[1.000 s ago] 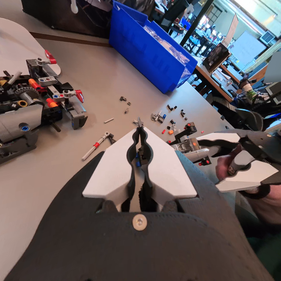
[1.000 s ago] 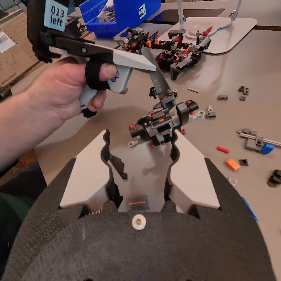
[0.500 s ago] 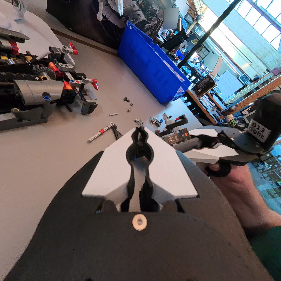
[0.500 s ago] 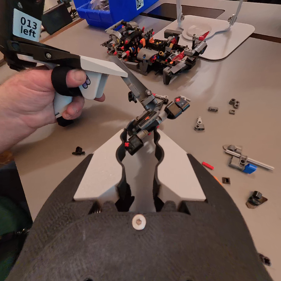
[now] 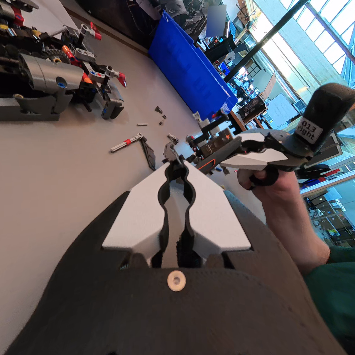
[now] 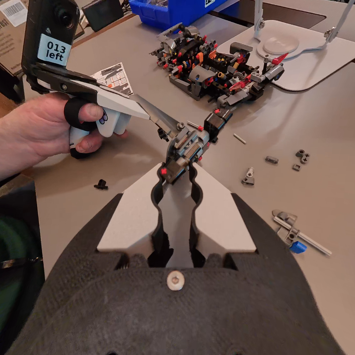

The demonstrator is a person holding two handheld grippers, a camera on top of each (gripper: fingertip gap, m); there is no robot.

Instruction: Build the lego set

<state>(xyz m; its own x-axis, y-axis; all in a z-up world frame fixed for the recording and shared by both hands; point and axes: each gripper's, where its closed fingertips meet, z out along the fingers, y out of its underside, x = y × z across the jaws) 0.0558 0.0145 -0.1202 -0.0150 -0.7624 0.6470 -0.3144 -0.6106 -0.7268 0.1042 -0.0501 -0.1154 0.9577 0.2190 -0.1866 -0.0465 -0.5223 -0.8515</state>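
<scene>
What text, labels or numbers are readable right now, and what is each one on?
I can't quote writing; it stands on:
Pale label, left gripper housing: legible.
Pale label, right gripper housing: legible.
Barcode sticker, cardboard box: blurred.
White tag, blue bin: cut off.
Sticker sheet on table: too small.

Small grey-and-black lego assembly (image 6: 189, 146) with red pins, raised off the desk, tilted, its lower end pinched between the right fingers (image 6: 194, 172). Long grey panel (image 6: 153, 113) clamped at the left fingers' (image 5: 189, 172) tips, its far end touching the assembly's top.
</scene>
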